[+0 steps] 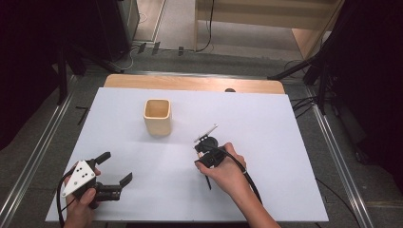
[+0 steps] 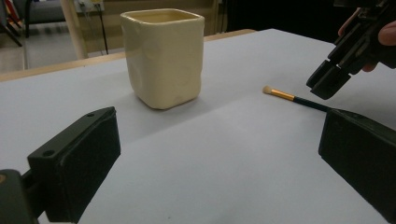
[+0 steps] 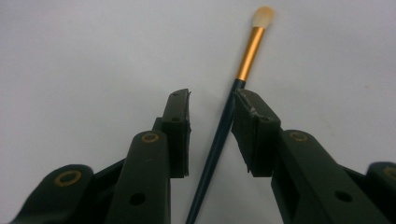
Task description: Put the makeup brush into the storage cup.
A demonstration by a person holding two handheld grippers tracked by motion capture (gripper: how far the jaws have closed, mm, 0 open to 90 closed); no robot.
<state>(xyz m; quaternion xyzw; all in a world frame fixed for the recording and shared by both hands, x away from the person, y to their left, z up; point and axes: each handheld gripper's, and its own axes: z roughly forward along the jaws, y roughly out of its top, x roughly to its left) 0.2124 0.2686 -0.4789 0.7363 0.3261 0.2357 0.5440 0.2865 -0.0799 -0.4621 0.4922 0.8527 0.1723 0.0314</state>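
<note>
While the right gripper (image 3: 211,133) points down at the table (image 1: 285,142), its jaws stand a narrow gap apart with the brush (image 3: 233,107) lying between them. In the right gripper view the dark handle runs up through that gap, close against one jaw and clear of the other, so the pads do not yet pinch it; the brush lies flat on the white sheet. Its gold ferrule and pale tip reach out past the jaw ends. From above, the right gripper (image 1: 205,145) sits a little right of the table's middle, with the brush (image 1: 209,129) slanting away from it and the handle end showing below the hand.

Nearer the front edge, at the left, the left gripper (image 1: 116,168) is held low with its jaws spread wide and nothing between them. Its own view looks across the sheet between the two pads.

Farther back stands the cup (image 1: 157,116), upright, cream-coloured and square-mouthed, well apart from the brush and both grippers.
</note>
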